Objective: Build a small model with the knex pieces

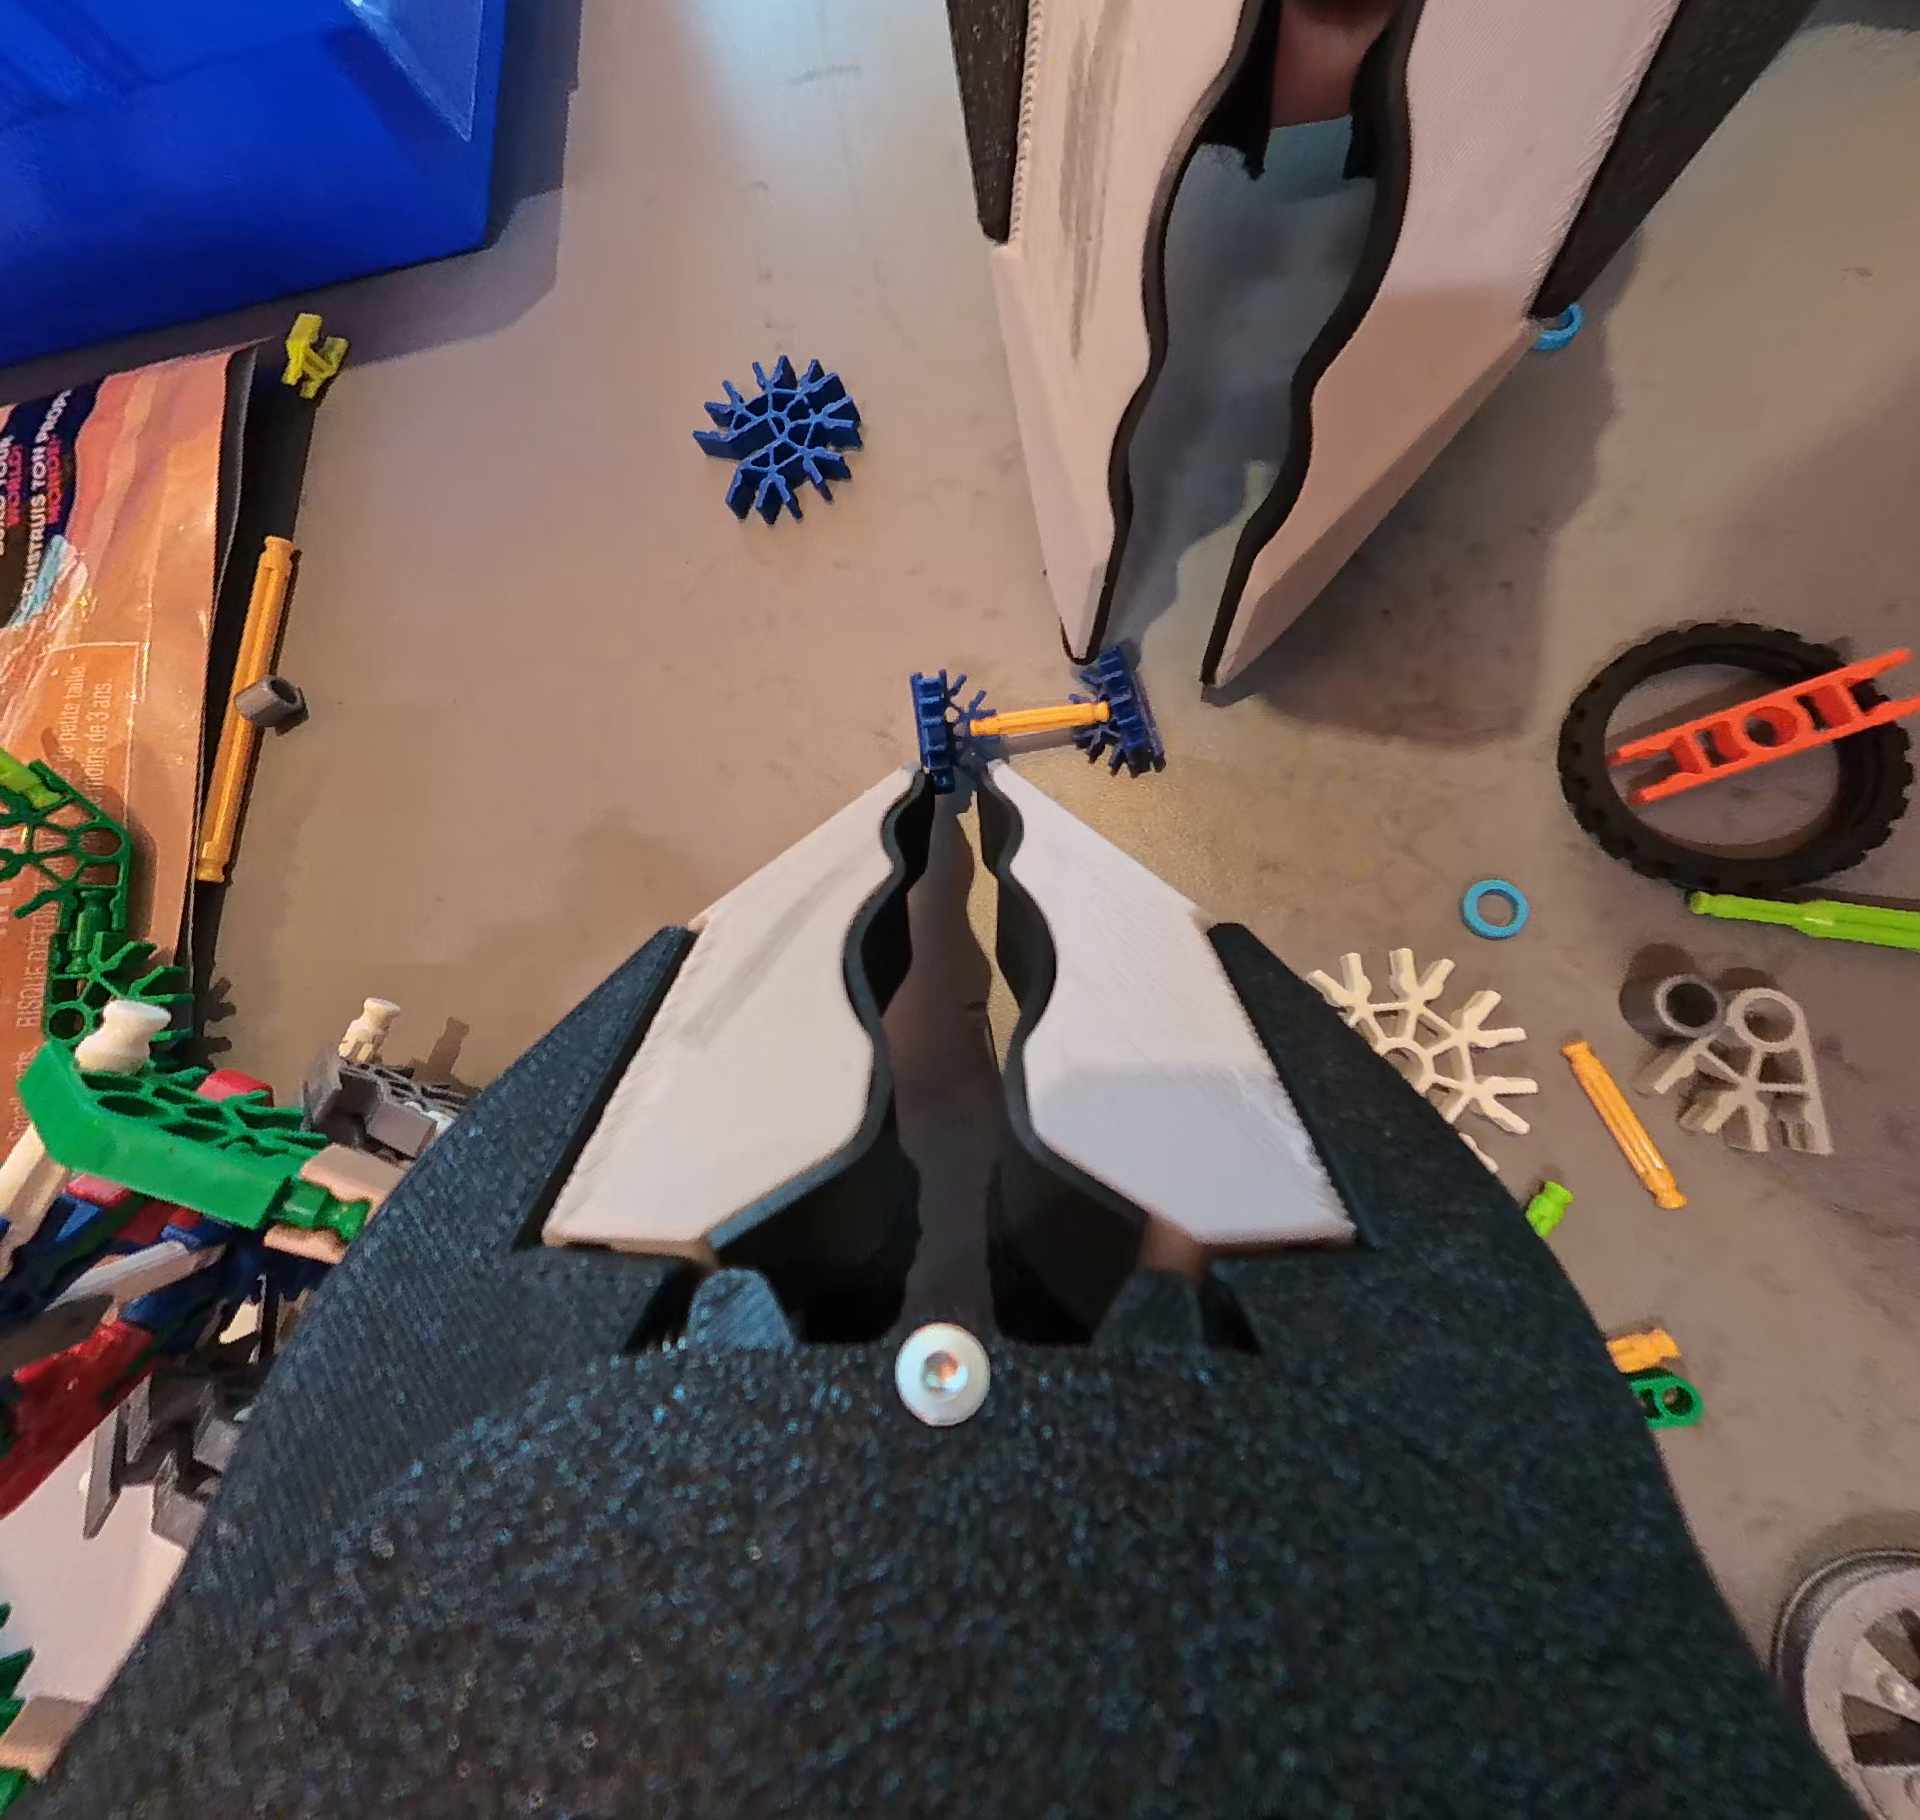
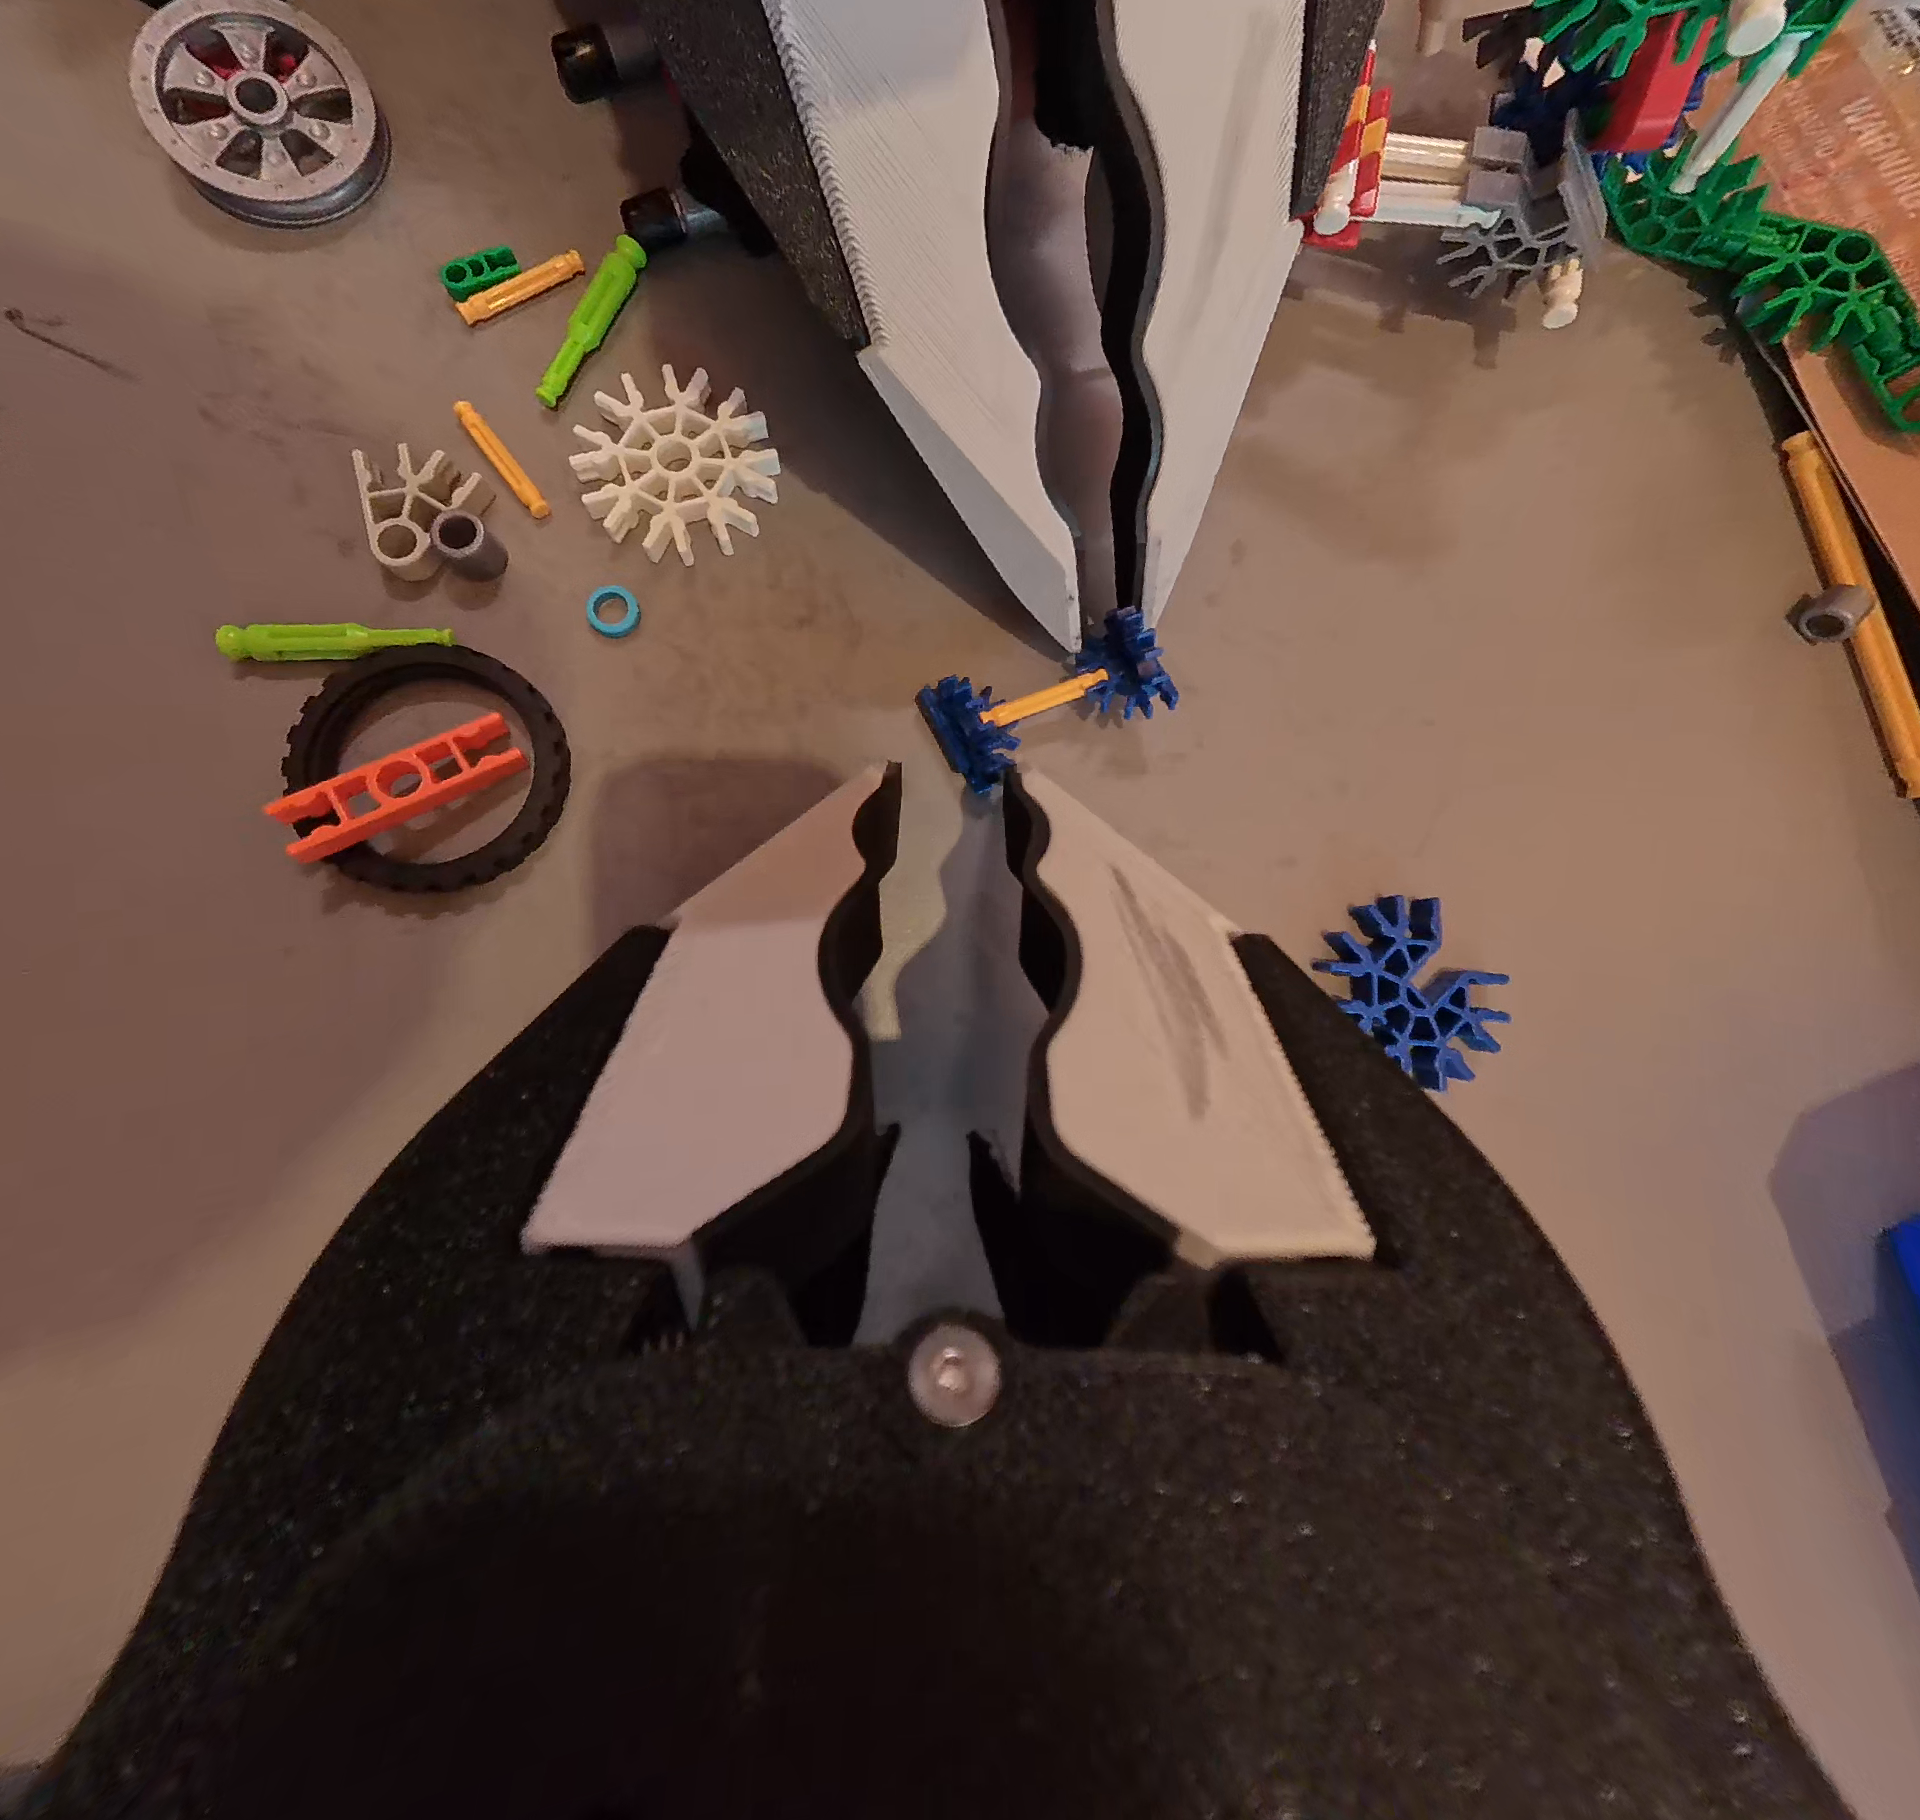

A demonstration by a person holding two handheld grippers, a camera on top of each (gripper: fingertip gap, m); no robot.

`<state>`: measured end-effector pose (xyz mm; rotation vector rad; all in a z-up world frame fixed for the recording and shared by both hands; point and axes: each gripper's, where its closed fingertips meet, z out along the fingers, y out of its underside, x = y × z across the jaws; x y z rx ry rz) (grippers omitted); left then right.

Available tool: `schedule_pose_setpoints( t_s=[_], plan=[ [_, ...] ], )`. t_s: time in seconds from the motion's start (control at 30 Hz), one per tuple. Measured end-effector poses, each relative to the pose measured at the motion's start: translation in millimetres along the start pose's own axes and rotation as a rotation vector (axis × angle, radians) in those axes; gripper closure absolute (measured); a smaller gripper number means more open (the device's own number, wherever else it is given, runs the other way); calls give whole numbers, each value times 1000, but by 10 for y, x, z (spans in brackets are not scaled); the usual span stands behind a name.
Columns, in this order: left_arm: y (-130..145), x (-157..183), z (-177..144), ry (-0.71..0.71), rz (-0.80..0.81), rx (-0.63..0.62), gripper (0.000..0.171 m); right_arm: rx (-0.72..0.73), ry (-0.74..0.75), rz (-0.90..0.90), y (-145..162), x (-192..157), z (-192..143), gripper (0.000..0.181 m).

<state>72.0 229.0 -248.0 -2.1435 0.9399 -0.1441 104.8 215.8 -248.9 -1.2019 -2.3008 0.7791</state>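
Left tongs [image 1: 951, 783] pinch one blue connector [image 1: 938, 728] of a yellow-rod [image 1: 1039, 718] dumbbell; right tongs [image 2: 951, 783] stand part-open, one tip touching the other blue connector [image 2: 966, 731], above the counter [image 1: 623, 731]

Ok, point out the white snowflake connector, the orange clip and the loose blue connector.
white snowflake connector [image 2: 673, 462], right wrist view, on its hub.
orange clip [image 2: 400, 782], right wrist view, on its middle, inside the black tyre [image 2: 540, 731].
loose blue connector [image 1: 781, 437], left wrist view, on its centre.
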Motion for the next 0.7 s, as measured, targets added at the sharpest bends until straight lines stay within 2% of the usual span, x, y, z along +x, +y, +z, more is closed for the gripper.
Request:
schedule_pose_setpoints(
  t_s=[0.37,0.7],
  plan=[
    [17,0,9,0,1,-7,165,11,15,-4,-24,22,-13,162],
    [17,2,11,-2,1,-8,166,96,24,-77,-225,-43,-21,159]
  ],
)
